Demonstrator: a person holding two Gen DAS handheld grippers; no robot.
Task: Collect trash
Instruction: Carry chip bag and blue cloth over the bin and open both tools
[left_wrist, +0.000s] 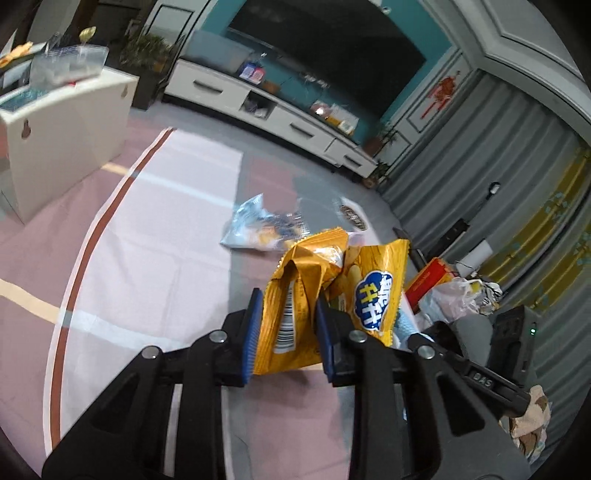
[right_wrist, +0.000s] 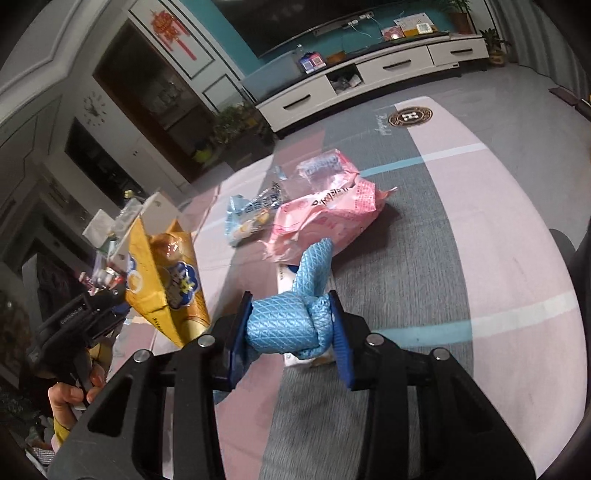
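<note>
Crumpled yellow chip bag, lifted.

You have a striped rug carrying a pink wrapper touching a pale blue wrapper.

The left gripper is showing matte black angular linkage arms with triangular cut-outs, round silver pivot screws and ribbed blue pads lining its fingers. The right gripper is wearing the same black frame, silver screws and blue pads. At eight o'clock in the right wrist view, the person's left hand is showing bare skin with pinkish painted nails beside a yellow sleeve.
</note>
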